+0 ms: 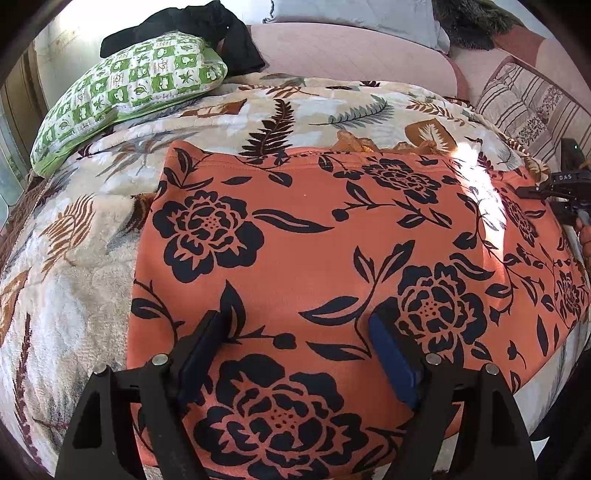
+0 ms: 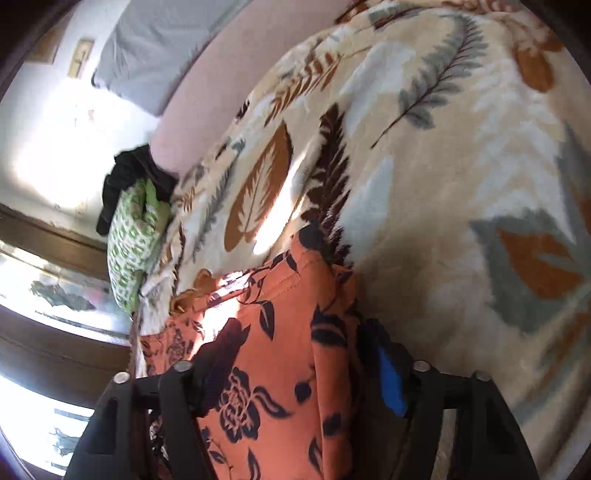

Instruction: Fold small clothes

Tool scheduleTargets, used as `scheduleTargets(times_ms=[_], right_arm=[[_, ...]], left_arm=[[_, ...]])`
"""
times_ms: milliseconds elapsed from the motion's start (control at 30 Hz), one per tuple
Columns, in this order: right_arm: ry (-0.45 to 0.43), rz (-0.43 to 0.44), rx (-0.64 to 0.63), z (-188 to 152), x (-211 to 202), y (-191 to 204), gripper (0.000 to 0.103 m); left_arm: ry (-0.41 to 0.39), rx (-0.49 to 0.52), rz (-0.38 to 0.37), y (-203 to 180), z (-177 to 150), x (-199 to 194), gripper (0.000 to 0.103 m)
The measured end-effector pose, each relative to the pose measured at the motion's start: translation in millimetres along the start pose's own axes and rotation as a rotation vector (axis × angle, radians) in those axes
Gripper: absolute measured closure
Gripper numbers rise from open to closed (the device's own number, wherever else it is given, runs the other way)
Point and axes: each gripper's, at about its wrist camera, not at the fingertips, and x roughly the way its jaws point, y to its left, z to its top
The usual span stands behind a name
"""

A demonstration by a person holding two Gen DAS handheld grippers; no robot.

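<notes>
Spread wide, the left gripper [image 1: 299, 328] hovers with its two dark blue padded fingers [image 1: 391, 365] apart and nothing between them, hanging right over the orange cloth printed with black flowers [image 1: 295, 236], which lies flat and smooth directly beneath and ahead of it. That garment stretches off to the gripper's right, where the right gripper [image 1: 565, 188] shows at the cloth's far right edge. Switch to the right wrist view and that gripper [image 2: 295, 365] has its fingers standing apart too, with a raised fold of the same orange floral cloth [image 2: 280, 332] sitting up between them; whether the pads actually press it I cannot tell, the view is tilted and blurred. Under the garment on every side lies the cream fleece blanket patterned with brown and grey leaves [image 1: 74, 258], filling the space left of the left gripper and beyond the cloth's far hem. Further out, ahead and to the left, a green-and-white checked pillow [image 1: 125, 92] rests on the blanket, with a crumpled black garment [image 1: 207, 29] heaped on its far end. Beyond that runs a pale pink padded headboard [image 1: 351, 48], a grey pillow [image 1: 354, 14] leaning above it, and a striped cushion [image 1: 524, 103] far ahead to the right.
</notes>
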Motion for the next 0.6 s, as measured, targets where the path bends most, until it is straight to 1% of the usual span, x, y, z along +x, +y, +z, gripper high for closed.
scheduleTargets(times_ms=[33,100,133,167,200,233,267,300,333,367,400,433,500,533,567,600], right_arm=[[-0.019,-0.041,-0.043,0,-1,12,0.086],[-0.130,-0.139,-0.151,-6,-18,39,0.088],[-0.165,-0.201,-0.191,-6,-20,46,0.088],[-0.145,-0.252,-0.176,-5,-10,39,0.088],[-0.082,-0.266,-0.119,-2,5,23,0.085],[-0.060,-0.252,-0.075,-1,11,12,0.080],[-0.102,-0.222,-0.047,-3,4,10,0.076],[-0.135,-0.241,-0.041,-7,-5,14,0.058],[-0.160,-0.269,-0.050,-11,-13,20,0.044],[-0.201,-0.299,-0.075,-17,-25,27,0.028],[-0.246,-0.330,-0.102,-24,-37,36,0.028],[-0.278,-0.336,-0.129,-32,-50,44,0.028],[-0.313,-0.294,-0.158,-49,-70,62,0.028],[-0.316,-0.243,-0.159,-60,-80,70,0.028],[-0.296,-0.175,-0.163,-71,-82,81,0.028],[-0.250,-0.097,-0.178,-86,-83,91,0.028]], left_arm=[[-0.002,0.001,-0.003,0,0,0,0.021],[-0.010,0.003,-0.002,0,-2,1,0.020],[-0.012,0.004,0.001,-1,-2,1,0.019],[-0.011,0.004,0.006,-2,-1,2,0.018],[-0.006,0.003,0.008,-2,0,2,0.018],[0.002,0.001,0.003,-1,2,0,0.018],[0.005,-0.008,-0.016,2,3,-5,0.018],[-0.004,-0.026,-0.036,7,3,-11,0.018],[-0.022,-0.054,-0.042,15,3,-19,0.018],[-0.048,-0.089,-0.041,26,1,-29,0.018],[-0.066,-0.117,-0.039,36,-2,-37,0.018],[-0.076,-0.150,-0.038,47,-6,-45,0.018],[-0.075,-0.219,-0.055,70,-17,-56,0.019],[-0.070,-0.254,-0.074,81,-24,-60,0.019],[-0.060,-0.284,-0.089,90,-31,-62,0.019],[-0.048,-0.307,-0.097,97,-37,-62,0.019]])
